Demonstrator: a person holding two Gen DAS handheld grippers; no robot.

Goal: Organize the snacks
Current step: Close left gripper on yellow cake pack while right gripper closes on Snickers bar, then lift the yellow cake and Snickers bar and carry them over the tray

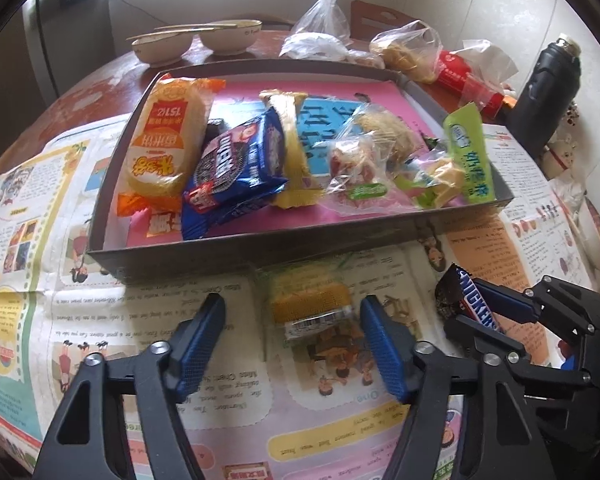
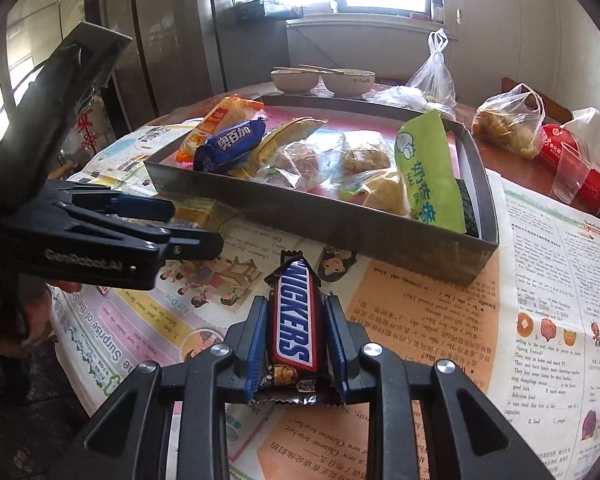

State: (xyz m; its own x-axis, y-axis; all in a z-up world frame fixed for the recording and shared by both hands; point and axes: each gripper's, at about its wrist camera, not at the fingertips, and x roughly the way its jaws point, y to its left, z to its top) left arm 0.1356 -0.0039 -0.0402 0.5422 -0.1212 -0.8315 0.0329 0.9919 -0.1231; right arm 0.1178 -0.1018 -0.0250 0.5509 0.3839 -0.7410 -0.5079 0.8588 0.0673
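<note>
A Snickers bar point(image 2: 294, 320) lies lengthwise between the blue pads of my right gripper point(image 2: 296, 304), which is shut on it just above the newspaper. In the left wrist view the same bar point(image 1: 476, 300) shows at the right, in the right gripper point(image 1: 466, 304). My left gripper point(image 1: 292, 301) is open, its fingers on either side of a small yellow cake packet point(image 1: 312, 304) lying on the paper, apart from it. Just behind stands a shallow grey box point(image 1: 260, 246) with a pink floor, holding several snack packets, among them a blue Oreo pack point(image 1: 236, 164) and a green pack point(image 2: 432, 172).
Newspaper point(image 2: 540, 280) covers the round table. Behind the box stand two bowls point(image 1: 196, 42) with chopsticks and several plastic bags point(image 1: 320, 20). A black flask point(image 1: 548, 84), a red pack point(image 1: 468, 80) and a clear plastic cup point(image 2: 570, 178) stand at the right.
</note>
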